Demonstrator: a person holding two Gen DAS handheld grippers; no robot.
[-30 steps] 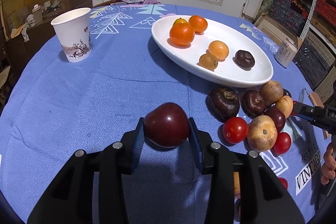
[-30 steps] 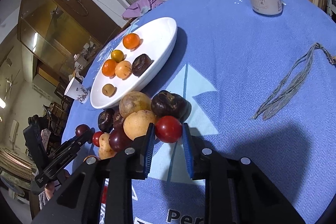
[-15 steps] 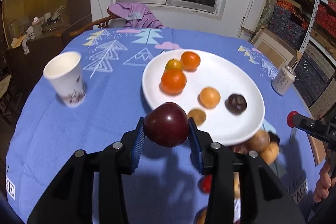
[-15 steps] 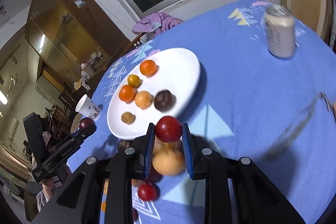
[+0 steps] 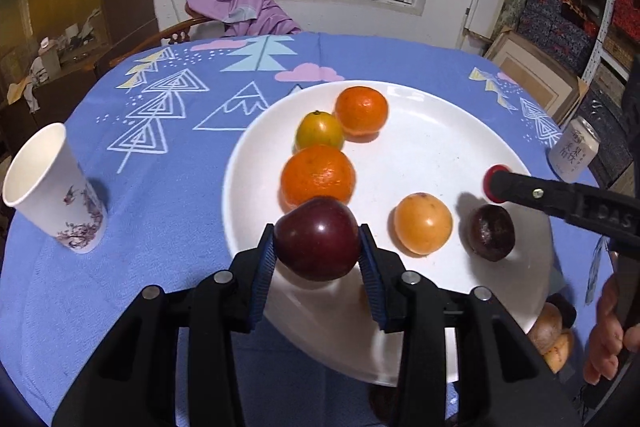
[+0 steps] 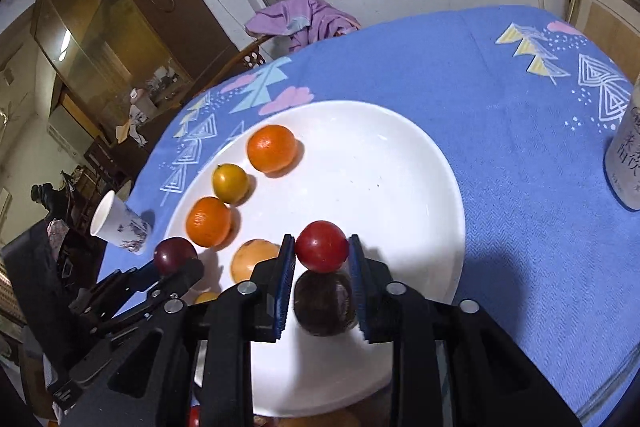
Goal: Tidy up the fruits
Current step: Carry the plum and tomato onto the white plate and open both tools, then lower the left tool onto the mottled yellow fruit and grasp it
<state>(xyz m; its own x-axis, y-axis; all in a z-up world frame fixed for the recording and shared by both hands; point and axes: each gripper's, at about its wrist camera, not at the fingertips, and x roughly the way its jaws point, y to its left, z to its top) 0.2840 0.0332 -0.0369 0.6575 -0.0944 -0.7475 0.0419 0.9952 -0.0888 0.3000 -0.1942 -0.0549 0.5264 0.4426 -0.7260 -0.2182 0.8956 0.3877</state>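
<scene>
Glossy dark-red plum (image 5: 317, 238) clamped in left gripper (image 5: 317, 259) over white plate (image 5: 440, 131); smooth red tomato (image 6: 322, 246) between right gripper's (image 6: 322, 267) opening jaws, pads barely touching.

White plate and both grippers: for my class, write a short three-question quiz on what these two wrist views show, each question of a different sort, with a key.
1. True or false: the left gripper holds a dark red plum above the near part of the white plate.
2. Multiple choice: what sits between the fingers of the right gripper, whose jaws are opening? A) an orange B) a red tomato C) a drink can
3. Fill in: the paper cup stands on the blue ______, outside the plate.

Key: 1 true; 2 B; 3 tablecloth.
</scene>
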